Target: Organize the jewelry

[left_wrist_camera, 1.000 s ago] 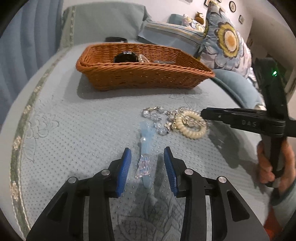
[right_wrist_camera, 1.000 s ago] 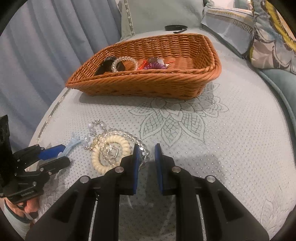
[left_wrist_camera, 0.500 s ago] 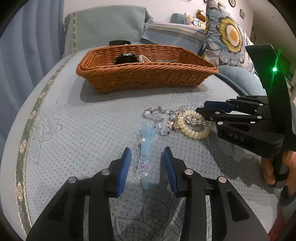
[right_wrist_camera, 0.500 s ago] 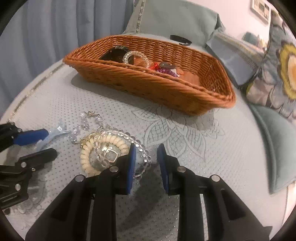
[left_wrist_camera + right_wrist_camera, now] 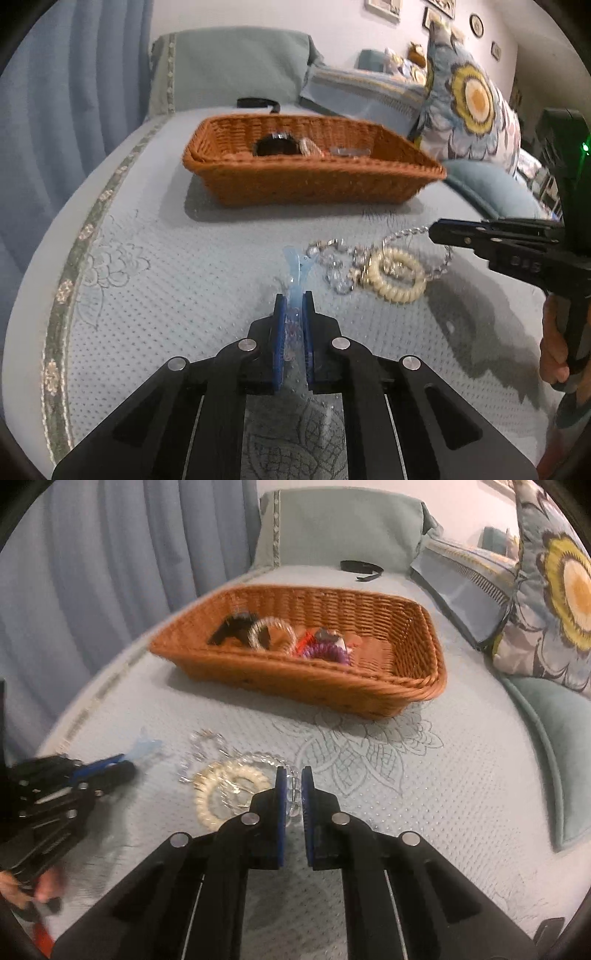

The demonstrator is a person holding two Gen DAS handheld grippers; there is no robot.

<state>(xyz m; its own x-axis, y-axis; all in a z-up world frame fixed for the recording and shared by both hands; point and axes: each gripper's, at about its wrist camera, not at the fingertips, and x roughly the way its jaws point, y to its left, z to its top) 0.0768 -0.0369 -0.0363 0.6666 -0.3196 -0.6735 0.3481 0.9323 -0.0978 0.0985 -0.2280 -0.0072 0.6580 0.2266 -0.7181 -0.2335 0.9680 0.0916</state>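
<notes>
My left gripper (image 5: 293, 300) is closing its jaws on a pale blue hair clip (image 5: 295, 264), and the blue pads press its sides, low over the bedspread. My right gripper (image 5: 293, 775) is closing too, and its pads pinch a clear bead bracelet (image 5: 255, 757) whose strand hangs lifted from the tips. A cream coil hair tie (image 5: 397, 280) and a loose crystal chain (image 5: 328, 253) lie between the two grippers. Behind them stands the wicker basket (image 5: 432, 672), which holds a black clip, a clear bangle and a purple coil tie.
A light blue quilted bedspread (image 5: 166, 280) with a bordered edge on the left carries everything. Flowered pillows (image 5: 472, 103) crowd the right side, and a black band (image 5: 256, 101) lies behind the basket. A blue curtain (image 5: 92, 554) hangs at left. A hand (image 5: 554, 354) grips the right tool.
Both grippers have shut: the left on the blue clip that lay between its open fingers, the right on the clear bead bracelet. The right gripper has risen slightly, drawing the strand up.
</notes>
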